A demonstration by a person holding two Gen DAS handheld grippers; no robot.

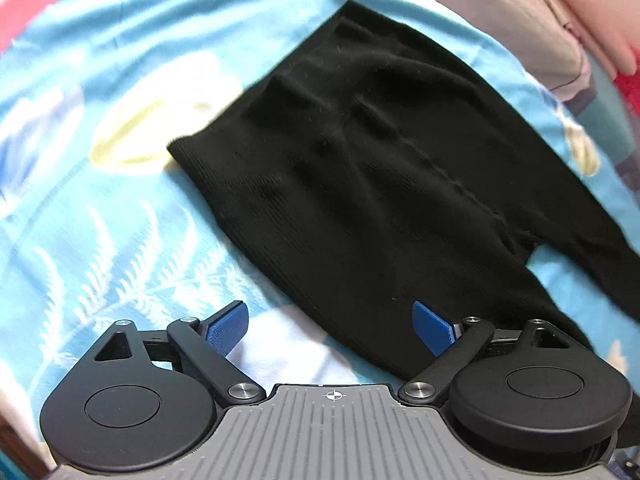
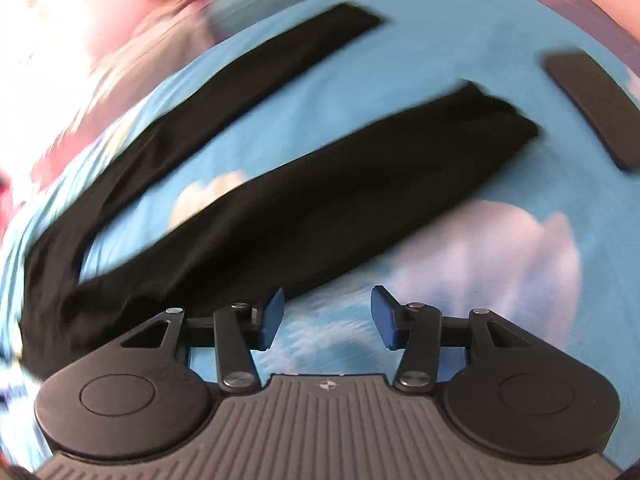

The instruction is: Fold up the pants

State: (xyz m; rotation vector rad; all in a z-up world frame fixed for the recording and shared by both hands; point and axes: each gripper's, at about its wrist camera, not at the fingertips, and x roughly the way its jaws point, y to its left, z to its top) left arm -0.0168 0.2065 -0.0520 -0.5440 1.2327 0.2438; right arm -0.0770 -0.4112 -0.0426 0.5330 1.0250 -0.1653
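Left wrist view: black knit pants [image 1: 360, 184] lie flat on a bed sheet [image 1: 100, 220], light blue with white fern and cloud prints. Pink and grey bedding [image 1: 560, 20] is bunched at the far edge. The left gripper [image 1: 330, 326] is wide apart and empty. In the blurred right wrist view, the right gripper [image 2: 328, 316] is parted, holding nothing, beside one spread leg [image 2: 320, 200].

You see matt black ribbed knit pants [image 1: 360, 184] on a smooth printed cotton-like bed sheet [image 1: 100, 240], beside ridged blue pads [image 1: 228, 322].
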